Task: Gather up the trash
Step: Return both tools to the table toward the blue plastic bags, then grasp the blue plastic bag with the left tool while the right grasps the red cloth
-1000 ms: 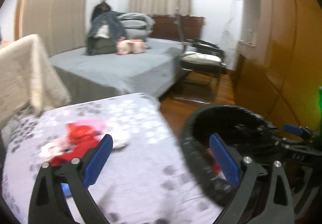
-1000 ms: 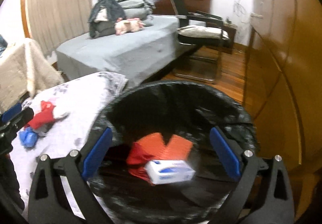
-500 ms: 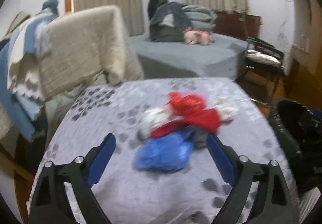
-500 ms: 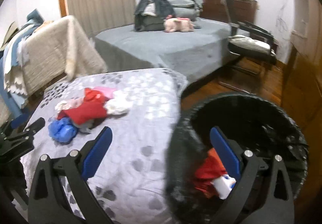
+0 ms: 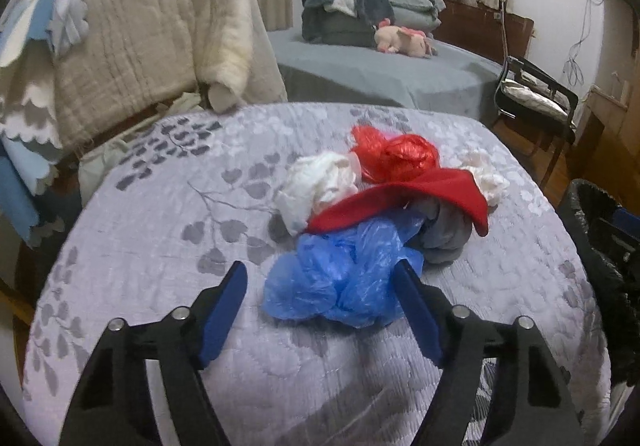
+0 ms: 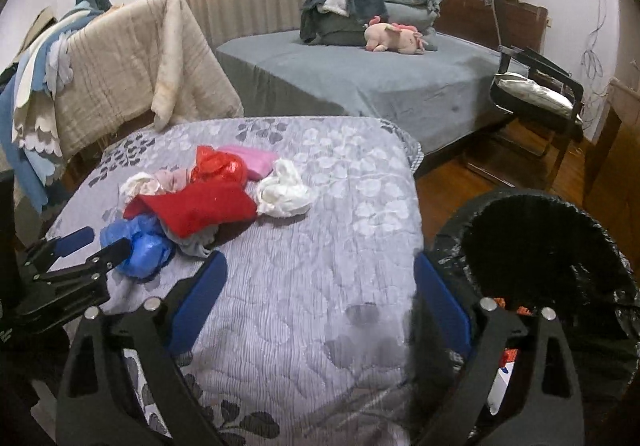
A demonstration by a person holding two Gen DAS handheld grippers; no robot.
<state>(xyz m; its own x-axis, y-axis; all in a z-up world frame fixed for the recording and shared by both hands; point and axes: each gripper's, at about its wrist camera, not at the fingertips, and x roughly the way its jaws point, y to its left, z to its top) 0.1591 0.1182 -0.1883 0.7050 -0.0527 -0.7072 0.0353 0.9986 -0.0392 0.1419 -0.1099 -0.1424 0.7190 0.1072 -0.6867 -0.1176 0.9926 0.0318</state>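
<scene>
A pile of trash lies on the grey quilted table [image 5: 160,246]: a crumpled blue plastic bag [image 5: 344,278], a red cloth [image 5: 404,197], a red plastic bag [image 5: 396,153], white crumpled pieces [image 5: 320,177] and a grey rag [image 5: 444,230]. My left gripper [image 5: 324,294] is open, with its jaws on either side of the blue bag. It also shows in the right wrist view [image 6: 92,246] at the blue bag [image 6: 140,246]. My right gripper [image 6: 320,286] is open and empty over the table's near edge. The black-lined bin [image 6: 540,266] stands to its right with trash inside.
A chair draped with beige and blue blankets [image 5: 140,37] stands behind the table on the left. A grey bed [image 6: 360,77] with folded clothes and a pink plush is further back. A black chair [image 6: 536,93] and wooden cabinets are on the right, over wooden floor.
My left gripper has swung from the bin to the trash pile and closed in around the blue bag. My right gripper has swung left from over the bin toward the table.
</scene>
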